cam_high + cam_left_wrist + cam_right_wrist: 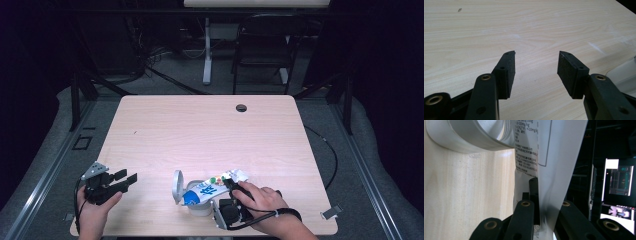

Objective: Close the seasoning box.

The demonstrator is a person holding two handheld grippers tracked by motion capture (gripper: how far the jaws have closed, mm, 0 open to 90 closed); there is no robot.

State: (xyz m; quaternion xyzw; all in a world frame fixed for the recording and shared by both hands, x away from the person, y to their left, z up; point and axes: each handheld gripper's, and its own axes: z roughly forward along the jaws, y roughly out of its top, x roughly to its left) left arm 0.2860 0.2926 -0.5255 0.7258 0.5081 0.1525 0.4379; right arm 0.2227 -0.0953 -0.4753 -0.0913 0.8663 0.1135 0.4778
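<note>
High view: right hand-held gripper (231, 186) clamped a white printed pouch (216, 187) above a white cup (199, 206); left hand-held gripper (126, 179) gaped, unladen, over the table (200, 130).

You are in a dark recording lab: a light wooden table (210, 130) with a cable hole (241, 108) near its far edge, black curtains, grey carpet, cables and a folding chair (261, 47) beyond.

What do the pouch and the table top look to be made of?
Pouch: thin, flexible printed film, probably plastic, glossy; it creases where the right gripper pinches it. Table top: pale wood or wood-look laminate, matte, with a visible grain.
</note>
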